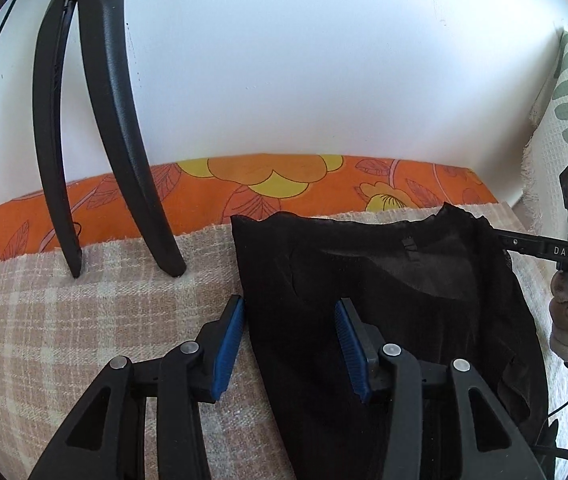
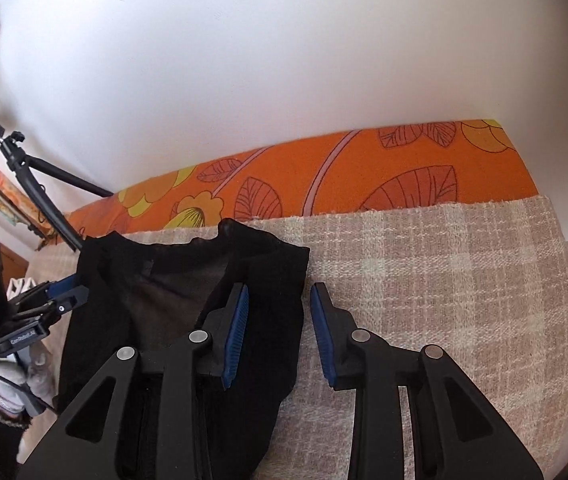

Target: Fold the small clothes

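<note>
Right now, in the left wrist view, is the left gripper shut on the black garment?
No. The left gripper stands open, one blue pad beside the black garment's edge and the other over the cloth.

Checked blanket (image 1: 64,320), orange floral sheet (image 1: 284,184), tripod (image 1: 96,120).

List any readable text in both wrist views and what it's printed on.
"DAS": white letters on the side of the right gripper, seen from the left wrist view.
"GenRobot.AI", small and only just legible: white print on the body of the left gripper, seen from the right wrist view.
No print shows on the black garment or the plaid cloth.
</note>
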